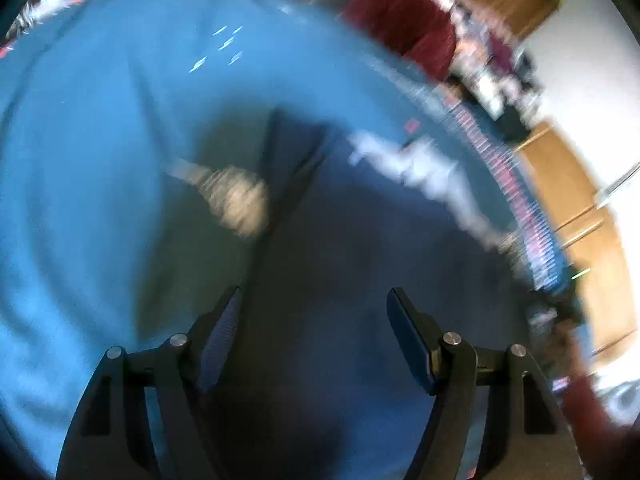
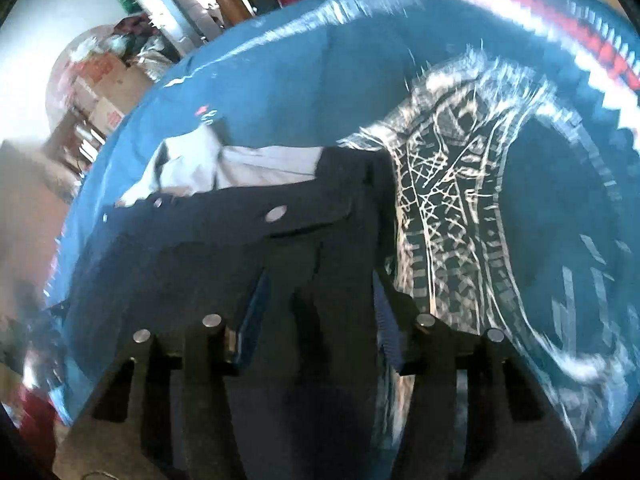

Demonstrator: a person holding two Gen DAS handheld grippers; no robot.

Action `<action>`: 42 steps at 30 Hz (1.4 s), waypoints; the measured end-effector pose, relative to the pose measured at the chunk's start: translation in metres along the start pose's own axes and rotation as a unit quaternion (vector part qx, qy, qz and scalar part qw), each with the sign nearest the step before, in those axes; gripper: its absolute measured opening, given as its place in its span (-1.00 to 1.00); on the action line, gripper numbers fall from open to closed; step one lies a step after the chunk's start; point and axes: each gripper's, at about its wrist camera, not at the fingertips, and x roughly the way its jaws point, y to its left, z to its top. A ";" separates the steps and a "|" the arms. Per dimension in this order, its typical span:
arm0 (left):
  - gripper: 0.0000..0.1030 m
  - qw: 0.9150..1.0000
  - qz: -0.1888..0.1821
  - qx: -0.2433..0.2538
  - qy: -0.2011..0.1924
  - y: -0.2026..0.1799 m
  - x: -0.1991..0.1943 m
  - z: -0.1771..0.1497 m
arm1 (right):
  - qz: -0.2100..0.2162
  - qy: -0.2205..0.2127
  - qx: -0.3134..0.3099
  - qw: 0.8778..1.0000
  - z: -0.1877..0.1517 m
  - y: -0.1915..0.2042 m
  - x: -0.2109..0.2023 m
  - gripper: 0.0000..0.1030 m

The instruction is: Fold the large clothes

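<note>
Your left tool (image 1: 314,300) is open over the dark garment (image 1: 340,240). Your right tool (image 2: 320,280) looks clamped on its edge, lower middle. Garment's length runs toward upper left across the blue bed cover (image 2: 280,80).

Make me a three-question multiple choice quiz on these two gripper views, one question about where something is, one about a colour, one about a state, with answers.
1. In the right wrist view, where does the white-patterned cloth lie from the dark garment?
A. left
B. right
C. underneath

2. What colour is the spread sheet under the clothes?
A. blue
B. yellow
C. white

3. How do the left gripper jaws stand?
A. clamped on cloth
B. out of view
C. open

Answers: 1 B, the pattern runs along the garment's right side. 2 A, blue fills the surface in both views. 3 C, a wide gap shows between the two fingers, with dark cloth only behind it.
</note>
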 end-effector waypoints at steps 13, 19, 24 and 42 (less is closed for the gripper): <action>0.05 0.972 -0.162 -0.162 -0.056 0.022 -0.078 -0.091 | 0.051 -0.007 -0.030 0.998 -0.104 0.087 -0.048 0.17; 0.04 0.963 -0.145 -0.211 -0.082 0.025 -0.043 -0.085 | 0.065 0.002 -0.027 0.997 -0.114 0.110 -0.045 0.17; 0.05 0.963 -0.136 -0.208 -0.109 0.011 -0.022 -0.069 | 0.072 0.000 -0.055 0.996 -0.110 0.135 -0.049 0.18; -0.93 0.974 0.002 0.075 -0.213 -0.130 -0.043 -0.051 | 0.142 0.183 -0.193 0.953 0.035 0.389 0.132 0.52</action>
